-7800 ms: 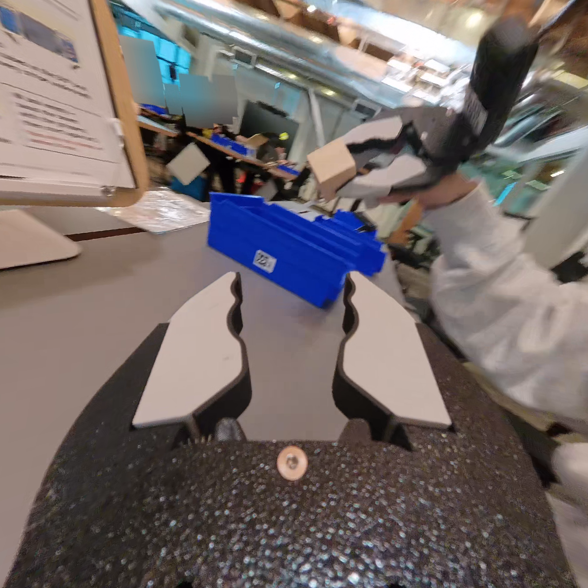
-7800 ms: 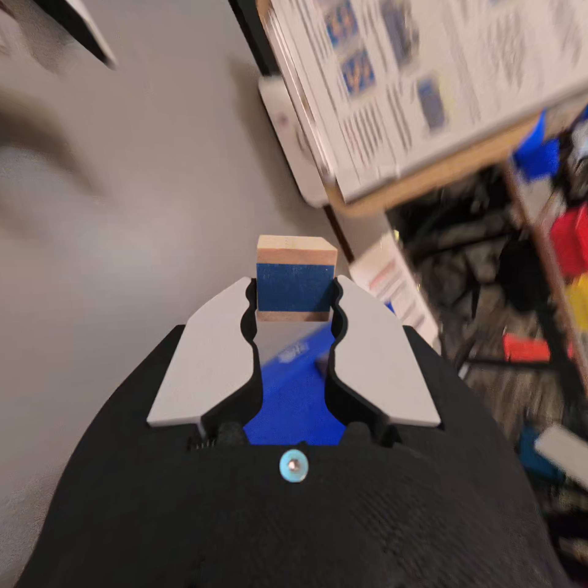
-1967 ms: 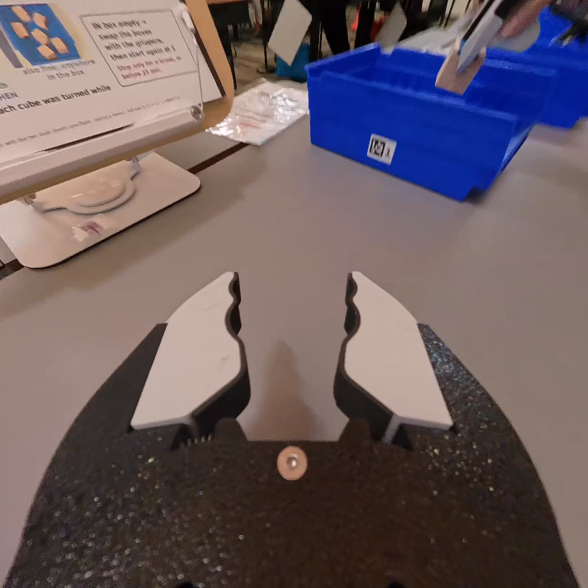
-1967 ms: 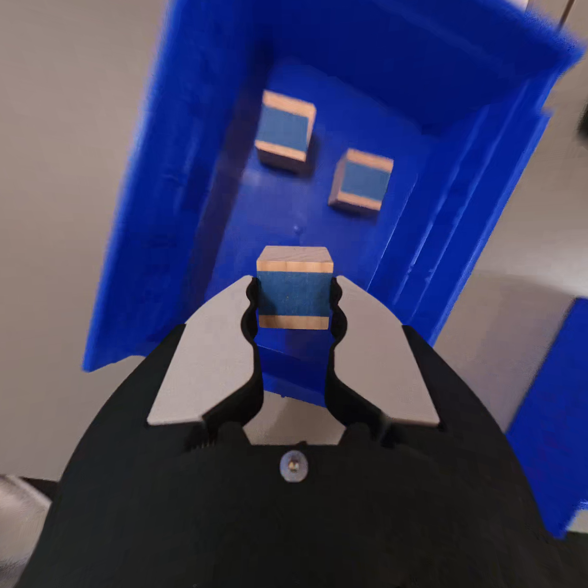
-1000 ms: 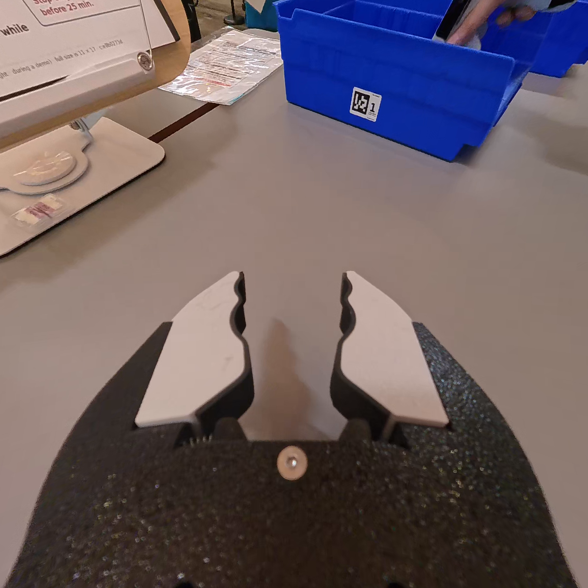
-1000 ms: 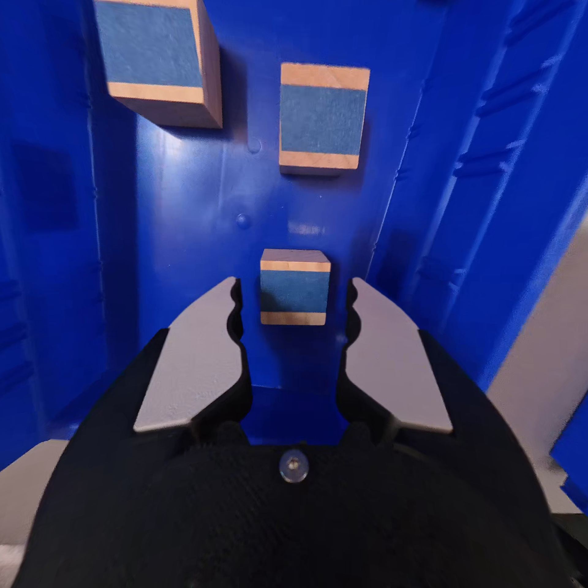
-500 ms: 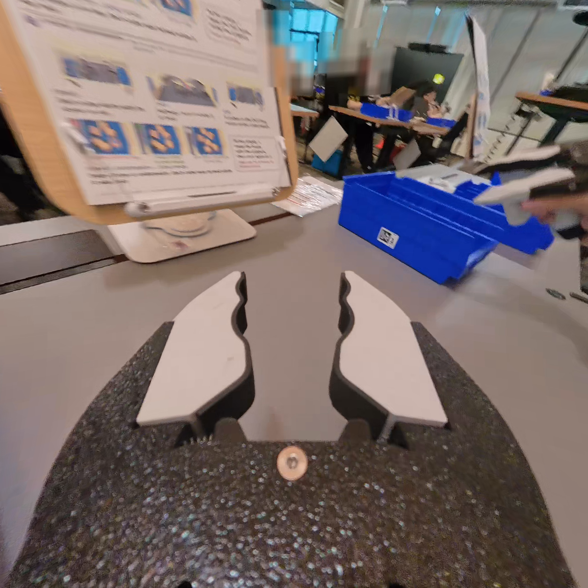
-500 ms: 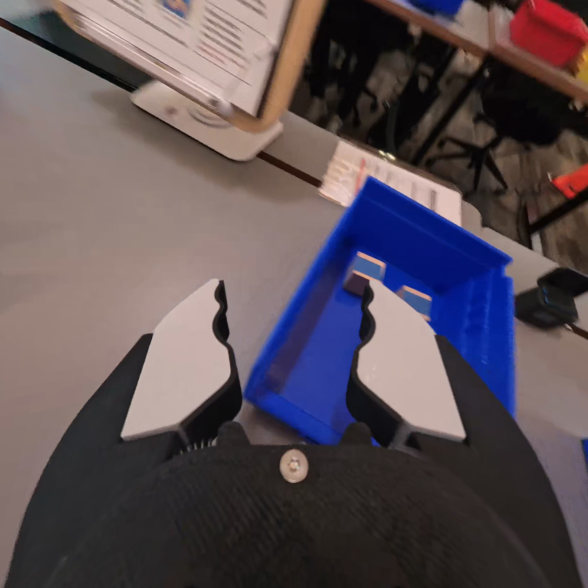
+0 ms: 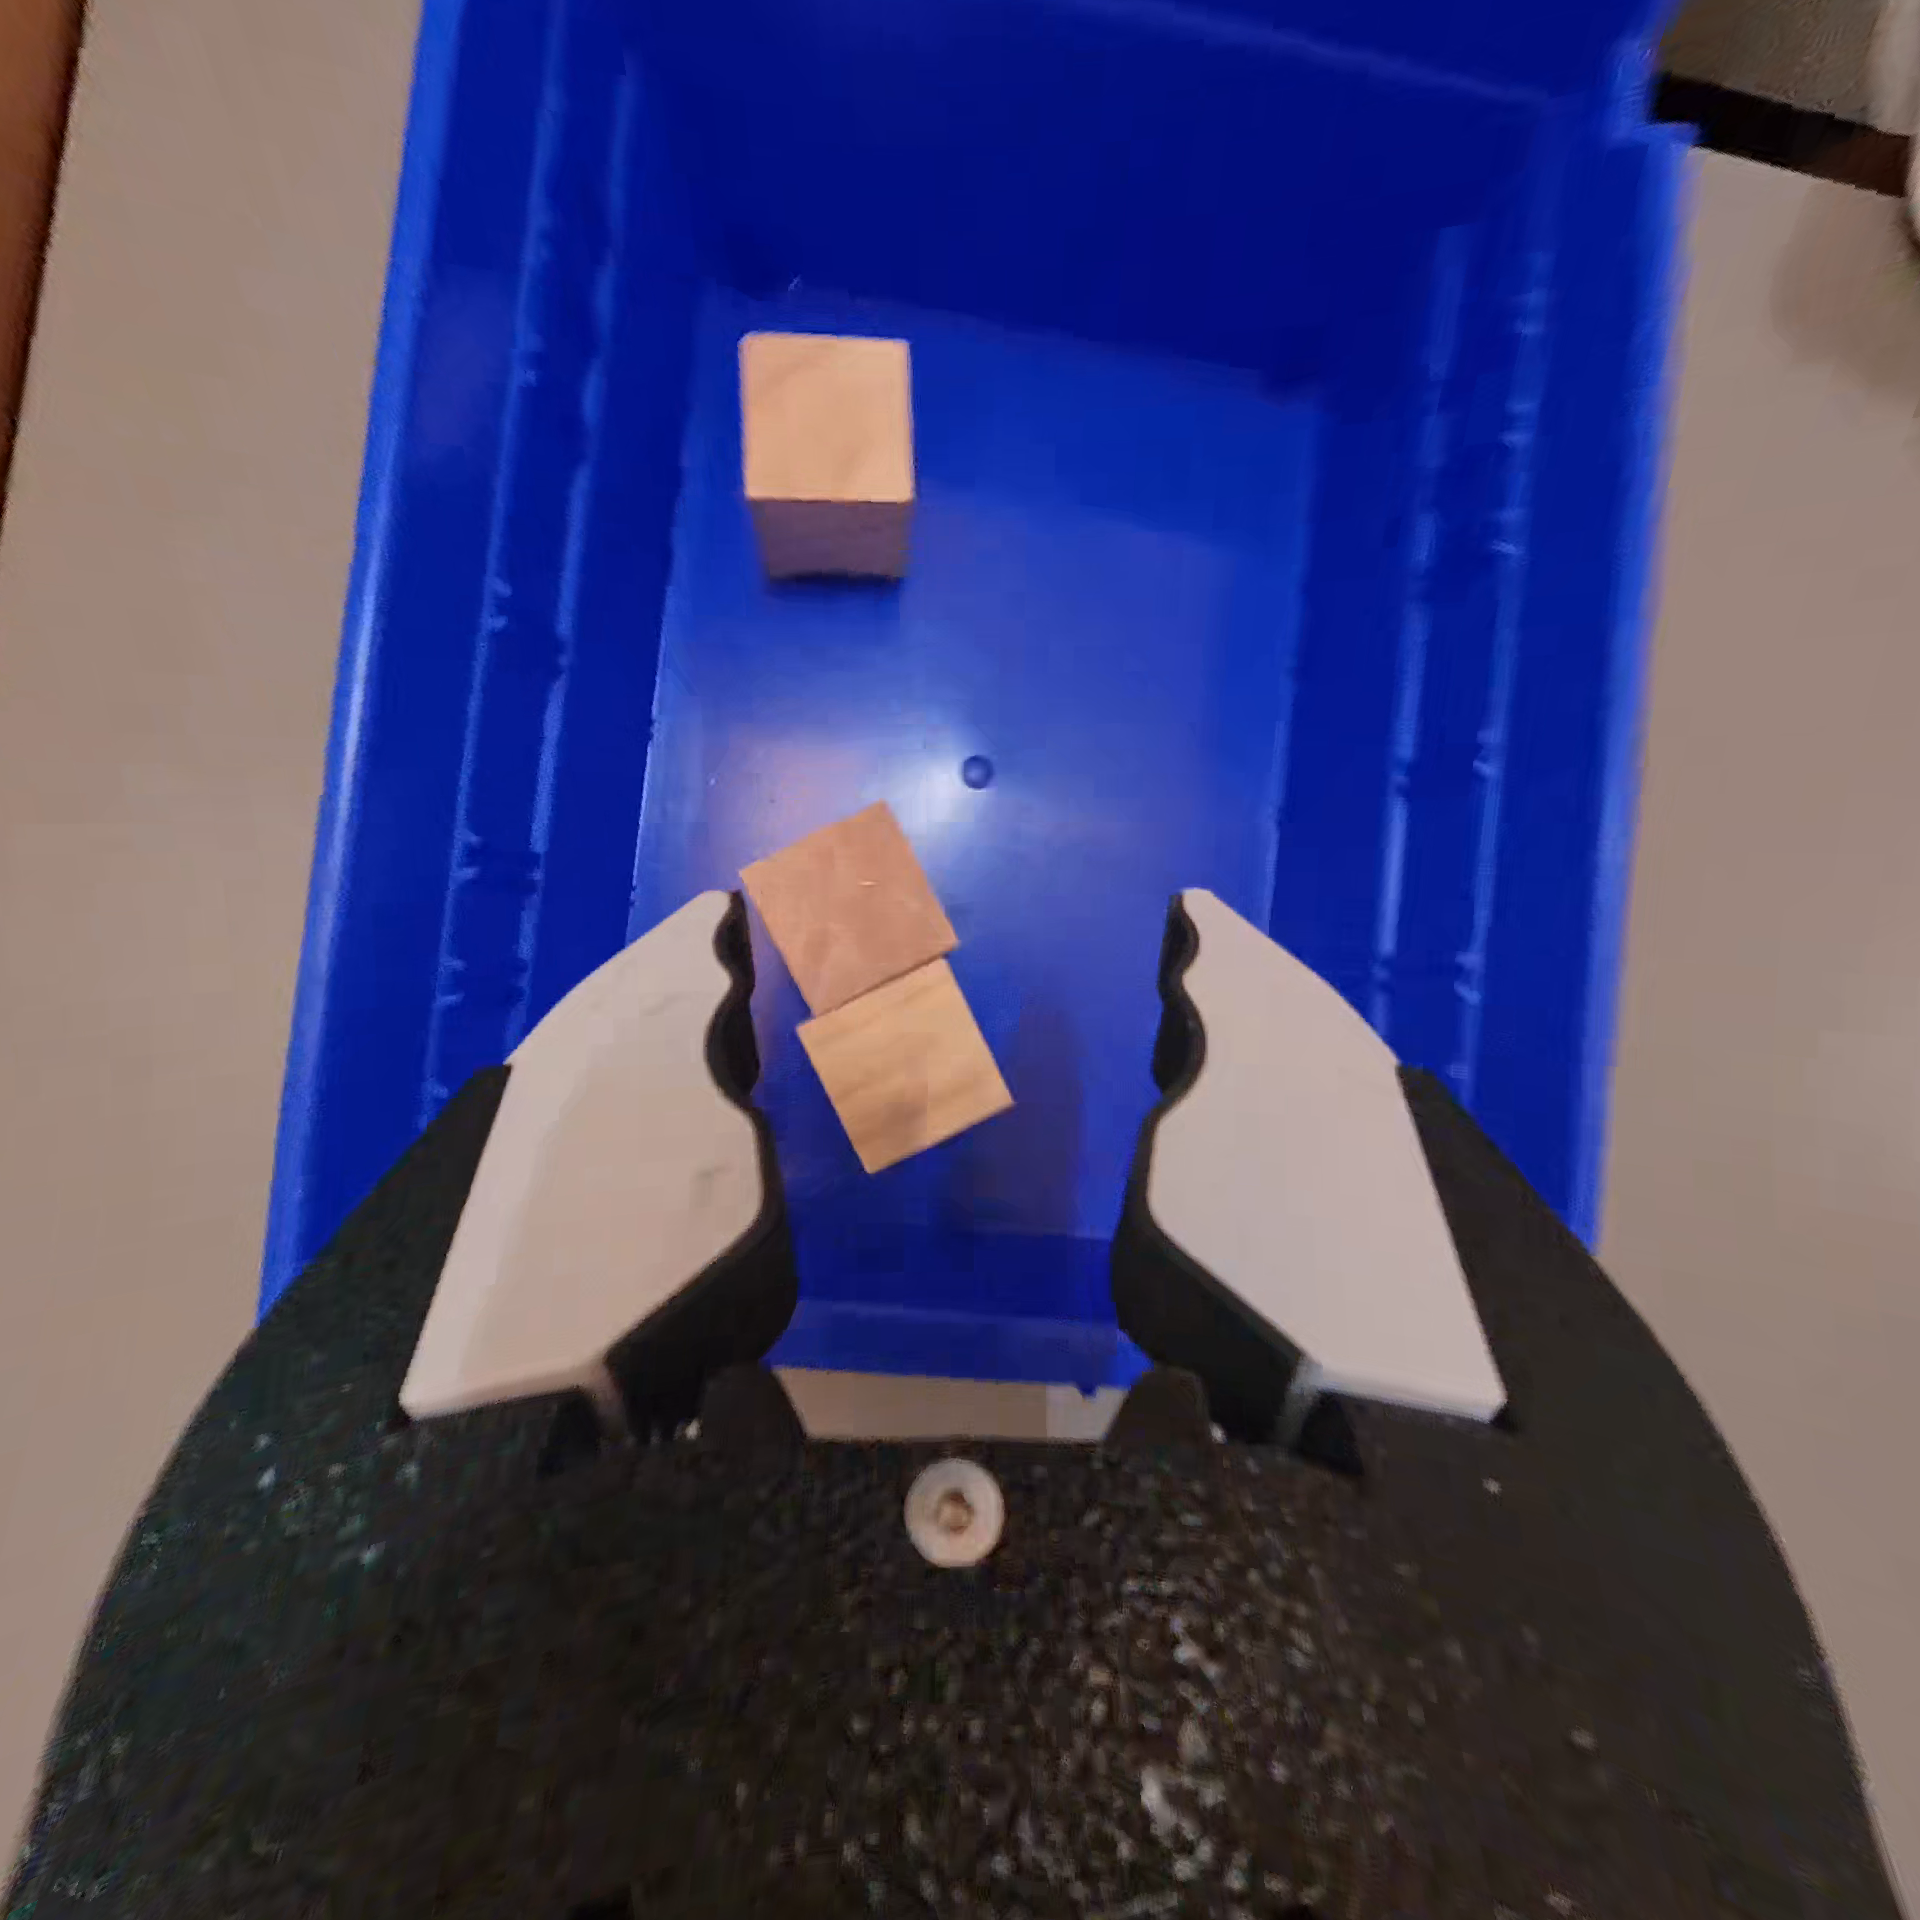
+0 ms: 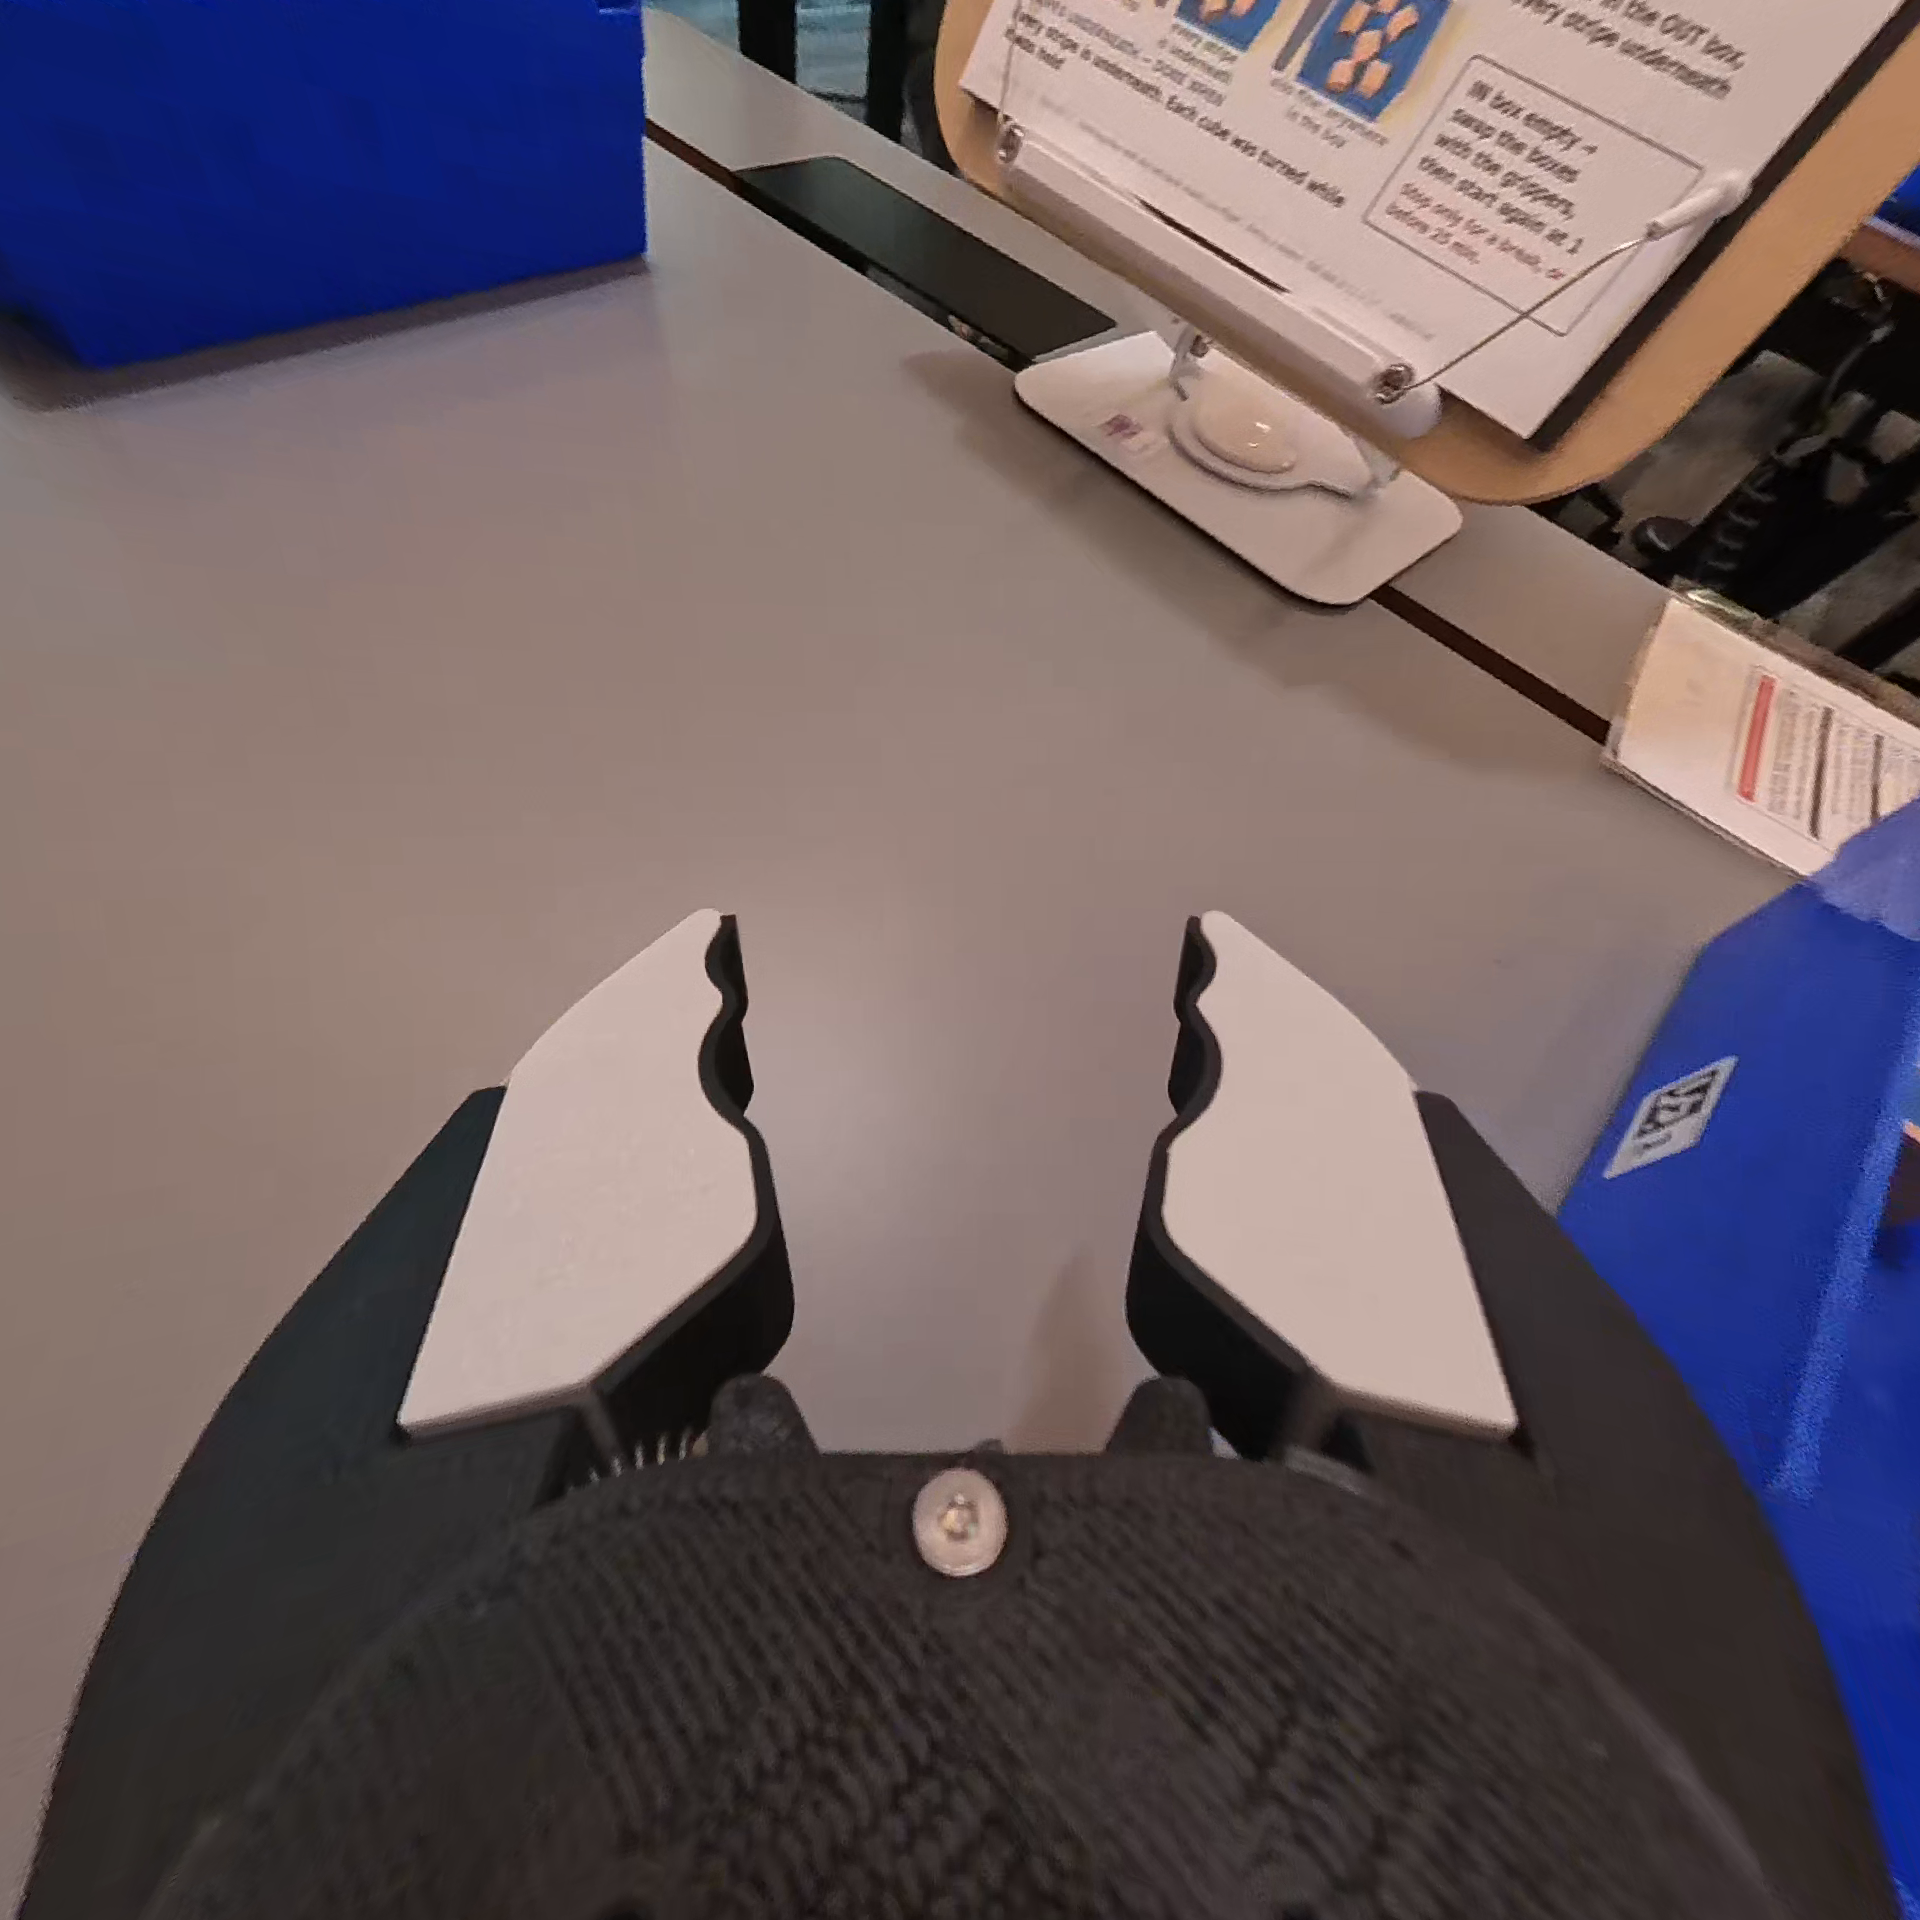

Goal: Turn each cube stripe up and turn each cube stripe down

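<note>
The left gripper had swung over the blue plastic bin, jaws apart above three plain-faced wooden cubes; the right gripper, open and empty, had withdrawn; next pick likely.

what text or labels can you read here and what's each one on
I won't quote writing; this is where it stands.
instruction sheet on the stand: printed text with pictures.
paper at the table edge: print too small.
blue bin: square code label.
cubes: no writing.
</note>
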